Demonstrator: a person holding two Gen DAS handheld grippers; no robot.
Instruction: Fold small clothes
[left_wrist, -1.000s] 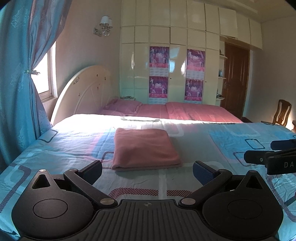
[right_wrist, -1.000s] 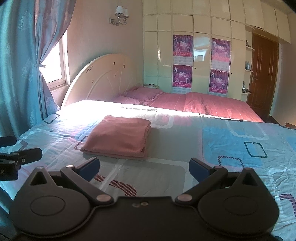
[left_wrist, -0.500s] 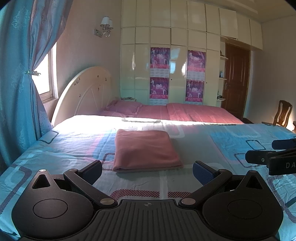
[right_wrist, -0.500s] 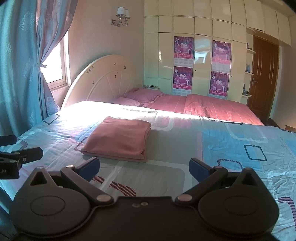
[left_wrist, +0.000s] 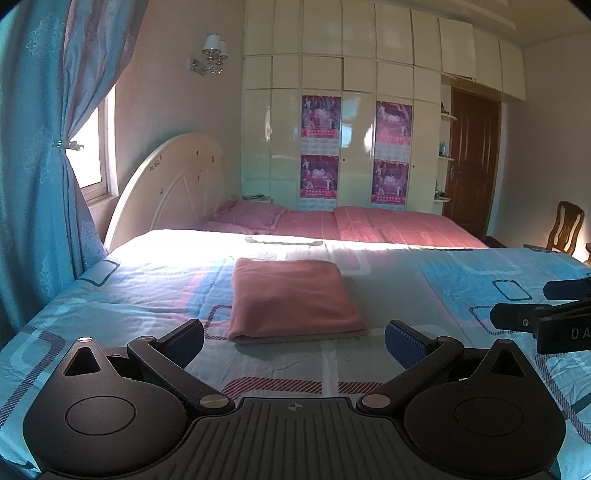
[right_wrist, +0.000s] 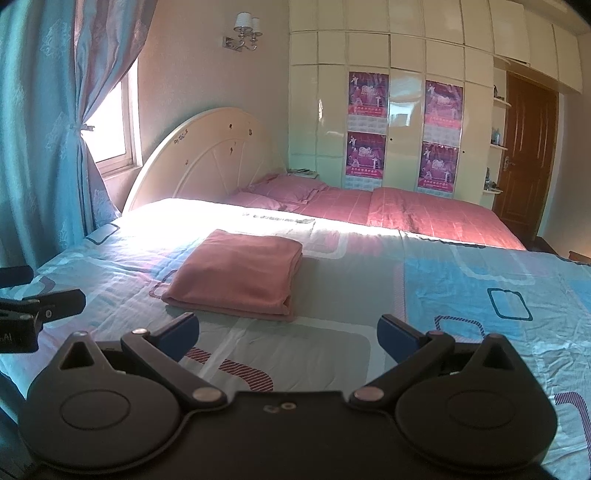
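A pink cloth (left_wrist: 291, 299) lies folded into a neat rectangle on the blue patterned bedspread (left_wrist: 461, 273). It also shows in the right wrist view (right_wrist: 236, 275). My left gripper (left_wrist: 293, 341) is open and empty, held above the bed just short of the cloth's near edge. My right gripper (right_wrist: 288, 334) is open and empty, short of the cloth and a little to its right. The right gripper's tips show at the right edge of the left wrist view (left_wrist: 524, 317). The left gripper's tips show at the left edge of the right wrist view (right_wrist: 48, 306).
A second bed with pink bedding (left_wrist: 369, 225) and a white headboard (left_wrist: 173, 184) stands behind. A blue curtain (left_wrist: 33, 166) hangs at the left by the window. White wardrobes (left_wrist: 362, 110), a brown door (left_wrist: 469, 162) and a wooden chair (left_wrist: 565, 229) line the back and right.
Both grippers have drawn back and risen slightly, so the cloth sits a bit lower in view. The cloth has not moved and both grippers stay open.
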